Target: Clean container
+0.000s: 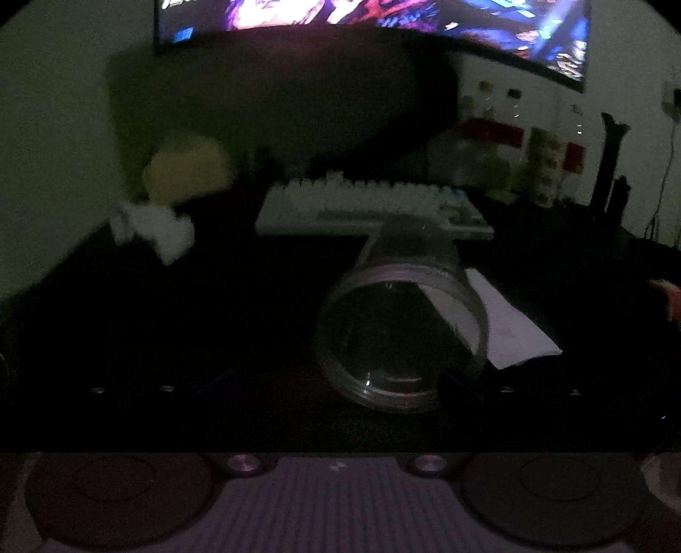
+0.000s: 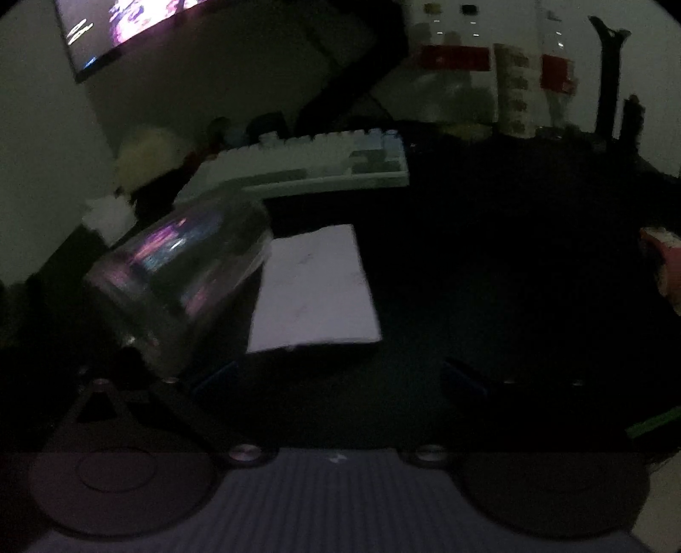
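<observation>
clear jar [image 1: 400, 336] tilted, mouth toward camera, beside white paper [image 1: 510, 323].

Room is dark, only real light is a big monitor [image 1: 374, 25] at 12 o'clock, purple-pink picture on it, glow spilling on a pale wall [image 1: 55, 127] from 9 to 11 o'clock. Desk top [image 1: 170, 332] black, barely readable. White keyboard [image 1: 370, 208] sits just under the monitor. Yellow soft lump [image 1: 187, 170] at 10 o'clock, white crumpled thing [image 1: 153, 229] just below it. Clear bottles with red labels [image 2: 459, 55] at 1 o'clock against the wall. Cable [image 1: 664, 183] hangs down the wall at 2 o'clock. Everything blurred.
</observation>
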Motion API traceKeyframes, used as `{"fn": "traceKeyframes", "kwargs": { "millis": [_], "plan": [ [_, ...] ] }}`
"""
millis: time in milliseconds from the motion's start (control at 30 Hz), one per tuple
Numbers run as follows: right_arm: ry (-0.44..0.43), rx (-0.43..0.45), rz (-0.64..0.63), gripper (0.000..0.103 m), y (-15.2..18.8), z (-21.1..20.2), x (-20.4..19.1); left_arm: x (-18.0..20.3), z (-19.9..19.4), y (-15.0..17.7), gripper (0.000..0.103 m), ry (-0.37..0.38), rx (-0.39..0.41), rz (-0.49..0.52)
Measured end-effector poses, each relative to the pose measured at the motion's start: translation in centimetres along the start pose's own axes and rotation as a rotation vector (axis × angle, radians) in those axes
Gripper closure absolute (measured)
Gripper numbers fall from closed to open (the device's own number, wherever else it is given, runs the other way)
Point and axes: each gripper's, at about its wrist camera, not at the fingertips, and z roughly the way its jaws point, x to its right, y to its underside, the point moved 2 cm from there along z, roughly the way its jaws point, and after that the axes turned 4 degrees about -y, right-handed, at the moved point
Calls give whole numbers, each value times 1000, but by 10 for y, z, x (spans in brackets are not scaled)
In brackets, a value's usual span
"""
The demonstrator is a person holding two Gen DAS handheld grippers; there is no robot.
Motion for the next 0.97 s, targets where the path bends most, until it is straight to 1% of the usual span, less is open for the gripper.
{"fn": "traceKeyframes", "kwargs": {
  "millis": [67, 100, 200, 433, 700, 967],
  "plan": [
    [0, 3, 16, 0, 2, 0, -4, -1, 7, 0, 0, 2, -32, -10],
    [1, -2, 18, 0, 3, 1, -6, 0, 7, 0, 0, 6, -33, -3],
    [8, -1, 17, 0, 3, 5, -6, 2, 5, 2, 0, -24, -20, 21],
    [11, 2, 14, 0, 2, 6, -3, 0, -1, -1, 0, -19, -14, 4],
    [8, 20, -15, 0, 2, 3, -9, -4, -1, -2, 0, -19, -17, -1],
    [-7, 19, -45, 0, 2, 4, -11, -1, 0, -1, 0, -19, -42, 15]
  ]
}}
